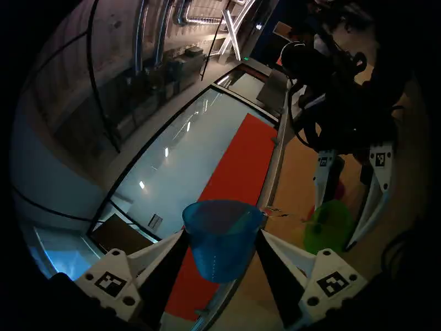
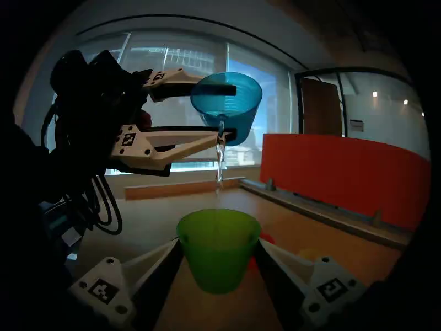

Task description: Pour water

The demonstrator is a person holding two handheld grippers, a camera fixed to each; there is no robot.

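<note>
Plainly the left tongs (image 1: 222,245) are clenched on the tipped blue cup (image 2: 226,102). A thin stream of water (image 2: 220,157) falls toward the green cup (image 2: 219,259), gripped by the right tongs (image 2: 219,245) near the tabletop (image 2: 149,215). Both cups look like light, slick plastic (easily squeezed), so they are best pinched mid-wall.

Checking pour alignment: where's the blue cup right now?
In the right gripper view, the blue cup sits upper centre, tipped in the left gripper, above the green cup, with a thin water stream falling toward it.
</note>
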